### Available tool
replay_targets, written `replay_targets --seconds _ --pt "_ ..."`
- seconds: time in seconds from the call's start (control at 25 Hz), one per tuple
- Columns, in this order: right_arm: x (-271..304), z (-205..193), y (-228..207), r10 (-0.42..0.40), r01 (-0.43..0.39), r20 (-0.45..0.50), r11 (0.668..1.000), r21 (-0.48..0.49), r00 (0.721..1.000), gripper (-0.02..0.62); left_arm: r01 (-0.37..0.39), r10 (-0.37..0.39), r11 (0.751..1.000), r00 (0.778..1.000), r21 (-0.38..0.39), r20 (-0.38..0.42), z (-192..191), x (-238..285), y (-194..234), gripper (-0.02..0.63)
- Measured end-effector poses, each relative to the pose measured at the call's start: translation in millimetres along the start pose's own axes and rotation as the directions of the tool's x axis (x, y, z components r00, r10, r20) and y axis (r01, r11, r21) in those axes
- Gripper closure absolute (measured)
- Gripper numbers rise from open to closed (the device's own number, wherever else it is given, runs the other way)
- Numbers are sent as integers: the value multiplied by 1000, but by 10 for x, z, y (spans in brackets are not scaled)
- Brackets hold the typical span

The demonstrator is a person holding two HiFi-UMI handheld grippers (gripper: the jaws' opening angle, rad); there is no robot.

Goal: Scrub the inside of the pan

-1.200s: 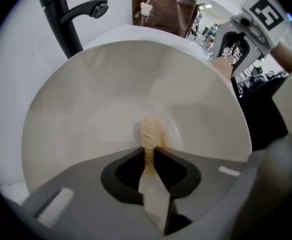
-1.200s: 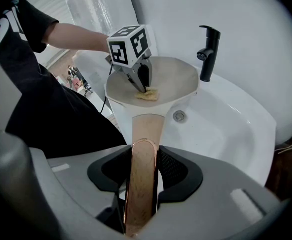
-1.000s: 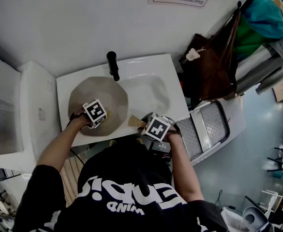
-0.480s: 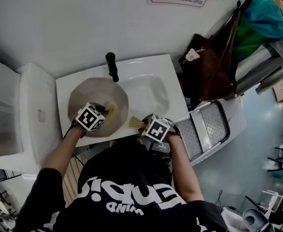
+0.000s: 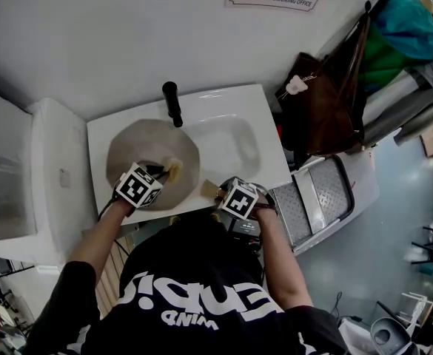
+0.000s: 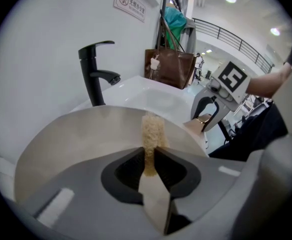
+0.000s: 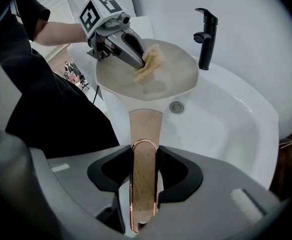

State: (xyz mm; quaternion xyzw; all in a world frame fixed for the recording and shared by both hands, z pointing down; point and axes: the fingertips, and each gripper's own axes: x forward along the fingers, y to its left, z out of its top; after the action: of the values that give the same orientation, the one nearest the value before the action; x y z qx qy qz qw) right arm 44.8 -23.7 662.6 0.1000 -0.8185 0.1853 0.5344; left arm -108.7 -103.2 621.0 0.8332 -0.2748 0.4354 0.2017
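A round beige pan (image 5: 138, 154) lies in the left part of the white sink (image 5: 231, 113). Its pale wooden handle (image 7: 145, 149) with a copper rim runs toward me, and my right gripper (image 7: 145, 184) is shut on that handle. My left gripper (image 6: 149, 166) is shut on a tan scrub sponge (image 6: 153, 131), which sticks out past the fingertips over the inside of the pan (image 6: 71, 144). In the right gripper view the left gripper (image 7: 141, 61) holds the sponge (image 7: 149, 64) over the pan's near-left inner wall (image 7: 170, 69). Whether the sponge touches the pan I cannot tell.
A black faucet (image 5: 172, 100) stands behind the pan at the sink's back edge. The drain (image 7: 175, 106) lies just right of the handle. A brown bag (image 5: 327, 102) hangs at the right, a perforated metal step (image 5: 316, 194) stands below it, and a white cabinet (image 5: 46, 176) flanks the sink's left.
My left gripper has pulled back toward me and tilted up, so the sponge now shows at the pan's right inner side. My right gripper has sunk slightly with the handle.
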Motion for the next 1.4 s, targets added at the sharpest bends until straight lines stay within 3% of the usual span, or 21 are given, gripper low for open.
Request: replay_targets --seconds 0.44,0.72,0.88,1.12,1.4 --pt "32 -21 -29 8 -8 23 1000 -3 1000 431 4 -4 1000 1000 -8 16 48 -14 -17 548" --pt "-83 21 -57 -55 56 34 998 -23 998 430 3 -3 1000 999 -9 44 146 -67 28 548" --pt "-170 32 -51 -46 48 49 998 -34 998 431 7 -7 1000 998 -9 55 166 -88 28 548" --pt "-624 244 -136 -108 115 147 993 -39 983 431 5 -2 1000 993 -23 118 359 -233 36 548" --pt "-1391 703 -79 -168 194 317 980 -52 934 431 21 -15 999 978 -28 207 774 -634 -34 548"
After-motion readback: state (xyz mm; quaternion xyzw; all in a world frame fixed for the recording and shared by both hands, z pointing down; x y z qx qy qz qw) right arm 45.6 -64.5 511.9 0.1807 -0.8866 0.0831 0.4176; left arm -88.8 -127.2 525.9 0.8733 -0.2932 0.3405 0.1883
